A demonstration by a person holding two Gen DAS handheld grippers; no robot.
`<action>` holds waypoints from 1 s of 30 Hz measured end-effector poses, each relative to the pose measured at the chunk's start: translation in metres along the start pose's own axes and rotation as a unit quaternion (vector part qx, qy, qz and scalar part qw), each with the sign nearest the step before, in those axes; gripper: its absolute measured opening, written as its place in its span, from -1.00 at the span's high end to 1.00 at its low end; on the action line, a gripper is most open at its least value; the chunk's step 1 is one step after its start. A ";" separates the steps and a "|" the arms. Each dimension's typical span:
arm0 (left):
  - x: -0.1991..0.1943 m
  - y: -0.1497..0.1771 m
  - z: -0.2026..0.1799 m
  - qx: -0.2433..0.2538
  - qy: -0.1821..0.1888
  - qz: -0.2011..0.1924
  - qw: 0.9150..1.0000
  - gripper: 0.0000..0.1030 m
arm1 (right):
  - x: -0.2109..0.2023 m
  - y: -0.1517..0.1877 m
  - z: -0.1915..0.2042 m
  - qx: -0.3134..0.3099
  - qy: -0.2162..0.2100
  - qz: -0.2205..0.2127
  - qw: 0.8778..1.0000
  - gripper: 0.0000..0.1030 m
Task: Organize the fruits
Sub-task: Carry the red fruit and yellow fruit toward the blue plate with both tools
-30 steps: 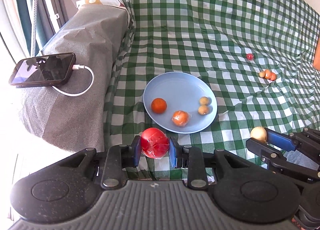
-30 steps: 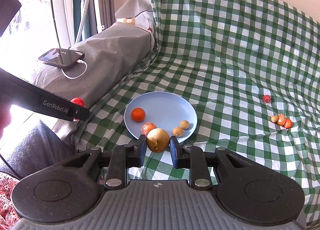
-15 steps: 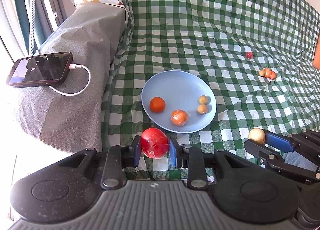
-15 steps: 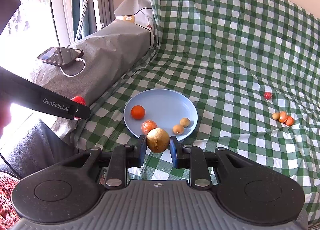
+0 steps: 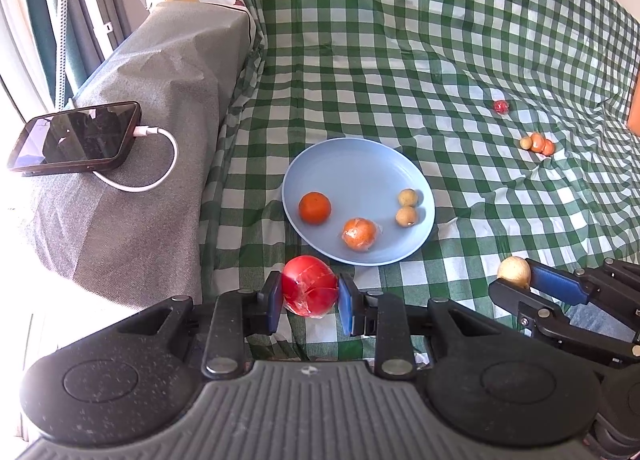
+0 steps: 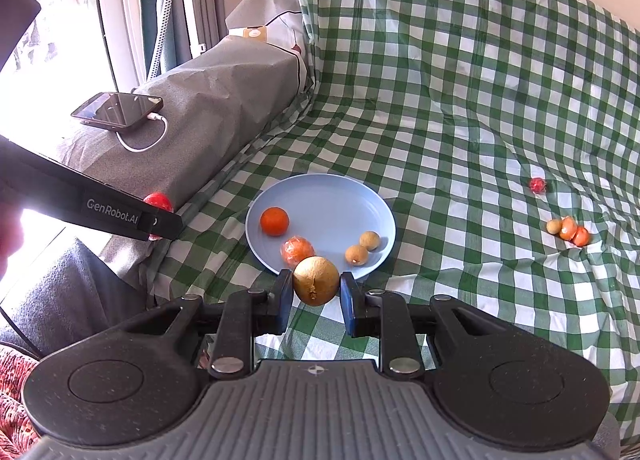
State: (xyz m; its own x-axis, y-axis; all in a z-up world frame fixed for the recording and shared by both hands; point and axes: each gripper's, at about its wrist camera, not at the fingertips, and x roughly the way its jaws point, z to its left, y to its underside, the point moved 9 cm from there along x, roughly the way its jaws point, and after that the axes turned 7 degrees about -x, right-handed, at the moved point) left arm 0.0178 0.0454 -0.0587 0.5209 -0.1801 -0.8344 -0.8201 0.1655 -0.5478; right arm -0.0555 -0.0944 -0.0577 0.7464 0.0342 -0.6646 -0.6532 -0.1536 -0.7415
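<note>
My left gripper [image 5: 310,298] is shut on a red wrapped fruit [image 5: 309,291], held just short of the near rim of the blue plate [image 5: 360,163]. My right gripper [image 6: 316,292] is shut on a golden-brown round fruit [image 6: 316,280], also at the plate's [image 6: 320,191] near rim. The plate holds an orange [image 5: 315,207], a wrapped orange fruit [image 5: 359,234] and two small tan fruits [image 5: 407,207]. The right gripper also shows in the left wrist view [image 5: 516,280].
A small red fruit [image 5: 500,106] and a cluster of small orange and tan fruits [image 5: 537,143] lie on the green checked cloth [image 5: 400,59] to the right. A phone [image 5: 76,137] with a white cable lies on the grey armrest [image 5: 140,179] at left.
Both grippers have drifted slightly forward toward the plate, each still holding its fruit. Nothing else has moved.
</note>
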 end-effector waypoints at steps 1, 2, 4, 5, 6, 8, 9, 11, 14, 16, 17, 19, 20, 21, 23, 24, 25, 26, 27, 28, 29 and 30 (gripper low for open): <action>0.001 -0.001 0.001 -0.001 0.000 0.000 1.000 0.38 | 0.002 0.001 0.000 0.001 0.000 0.001 1.000 0.49; 0.003 -0.002 0.002 -0.001 -0.001 0.001 1.000 0.38 | 0.004 0.001 0.000 0.003 0.001 0.002 1.000 0.49; 0.008 -0.006 0.003 -0.004 -0.002 0.003 1.000 0.38 | 0.008 0.000 -0.001 0.005 0.003 0.004 1.000 0.49; 0.010 -0.008 0.005 -0.006 -0.003 0.003 1.000 0.38 | 0.011 -0.002 -0.002 0.007 0.004 0.005 1.000 0.49; 0.013 -0.011 0.006 -0.009 -0.005 0.003 1.000 0.38 | 0.014 -0.003 -0.003 0.008 0.005 0.006 1.000 0.49; 0.020 -0.017 0.009 -0.014 -0.007 0.004 1.000 0.38 | 0.020 -0.008 -0.005 0.008 0.007 0.006 1.000 0.49; 0.023 -0.020 0.010 -0.017 -0.008 0.004 1.000 0.38 | 0.023 -0.010 -0.006 0.008 0.008 0.006 1.000 0.49; 0.031 -0.027 0.013 -0.020 -0.010 0.006 1.000 0.38 | 0.030 -0.015 -0.007 0.007 0.007 0.006 1.000 0.49; 0.044 -0.038 0.014 -0.023 -0.012 0.007 1.000 0.38 | 0.044 -0.024 -0.008 0.006 0.003 0.009 1.000 0.49; 0.054 -0.046 0.014 -0.022 -0.013 0.007 1.000 0.38 | 0.055 -0.029 -0.008 0.004 0.000 0.010 1.000 0.49; 0.059 -0.050 0.014 -0.022 -0.014 0.008 1.000 0.38 | 0.061 -0.032 -0.009 0.002 -0.002 0.011 1.000 0.49; 0.070 -0.058 0.013 -0.021 -0.013 0.011 1.000 0.38 | 0.073 -0.036 -0.009 0.000 -0.007 0.015 1.000 0.49; 0.075 -0.061 0.012 -0.020 -0.013 0.012 1.000 0.38 | 0.079 -0.037 -0.008 -0.002 -0.011 0.017 1.000 0.49; 0.080 -0.065 0.012 -0.019 -0.012 0.012 1.000 0.38 | 0.086 -0.039 -0.008 -0.005 -0.014 0.020 1.000 0.49; 0.091 -0.071 0.010 -0.015 -0.014 0.015 1.000 0.38 | 0.098 -0.042 -0.007 -0.014 -0.020 0.024 0.999 0.49; 0.096 -0.073 0.008 -0.014 -0.012 0.017 1.000 0.38 | 0.105 -0.043 -0.006 -0.019 -0.022 0.027 0.999 0.49; 0.103 -0.075 0.007 -0.012 -0.011 0.020 1.000 0.38 | 0.111 -0.044 -0.006 -0.022 -0.023 0.030 0.999 0.49; 0.109 -0.076 0.006 -0.011 -0.012 0.023 1.000 0.38 | 0.118 -0.044 -0.006 -0.026 -0.025 0.035 0.999 0.49; 0.115 -0.078 0.004 -0.008 -0.011 0.026 1.000 0.38 | 0.125 -0.043 -0.007 -0.028 -0.025 0.042 0.998 0.49; 0.122 -0.079 0.003 -0.004 -0.011 0.029 1.000 0.38 | 0.131 -0.042 -0.008 -0.029 -0.023 0.048 0.998 0.49; 0.128 -0.078 0.001 -0.001 -0.012 0.033 0.999 0.38 | 0.137 -0.040 -0.009 -0.030 -0.023 0.055 0.998 0.49; 0.135 -0.078 -0.001 0.004 -0.012 0.039 0.999 0.38 | 0.143 -0.038 -0.010 -0.029 -0.022 0.061 0.997 0.49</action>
State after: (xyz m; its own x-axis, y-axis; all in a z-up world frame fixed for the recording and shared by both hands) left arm 0.1516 0.0073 -0.1290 0.4618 -0.1430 -0.8754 -0.8565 0.1850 -0.4820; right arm 0.0774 -0.0933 -0.1237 0.6549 0.0549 -0.7537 -0.7290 -0.2167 -0.6493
